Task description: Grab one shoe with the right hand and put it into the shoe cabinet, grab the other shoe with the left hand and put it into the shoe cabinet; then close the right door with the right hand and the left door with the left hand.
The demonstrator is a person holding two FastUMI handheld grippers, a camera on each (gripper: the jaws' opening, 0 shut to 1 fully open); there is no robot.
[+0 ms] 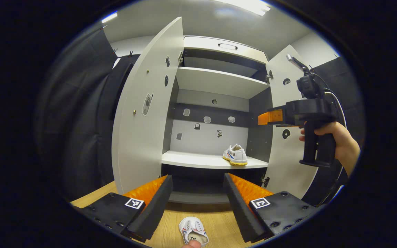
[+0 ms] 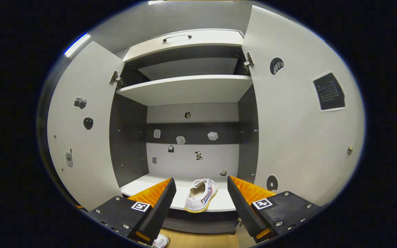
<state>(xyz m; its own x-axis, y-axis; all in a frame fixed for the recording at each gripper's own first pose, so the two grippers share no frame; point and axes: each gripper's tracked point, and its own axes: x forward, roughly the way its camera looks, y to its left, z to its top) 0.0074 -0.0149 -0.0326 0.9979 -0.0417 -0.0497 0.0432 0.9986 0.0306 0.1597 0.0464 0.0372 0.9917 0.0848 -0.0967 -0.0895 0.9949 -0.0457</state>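
Observation:
The white shoe cabinet (image 1: 215, 82) stands with both doors wide open. One white shoe (image 1: 235, 155) with a yellow sole sits at the right end of the lower shelf (image 1: 191, 159). The other white shoe (image 1: 193, 232) lies on the wooden floor below my left gripper (image 1: 197, 177), which is open and holds nothing. In the left gripper view a hand holds my right gripper (image 1: 269, 117) up by the right door. In the right gripper view the shelved shoe (image 2: 201, 195) lies just beyond my open right gripper (image 2: 201, 179), apart from both fingers. The floor shoe (image 2: 160, 241) peeks in at the bottom.
The left door (image 1: 143, 113) and right door (image 1: 288, 148) swing outward and flank the opening. An upper shelf (image 2: 188, 88) is bare. Wooden floor (image 1: 171, 224) lies before the cabinet. Black cloth wall (image 1: 88, 113) hangs to the left.

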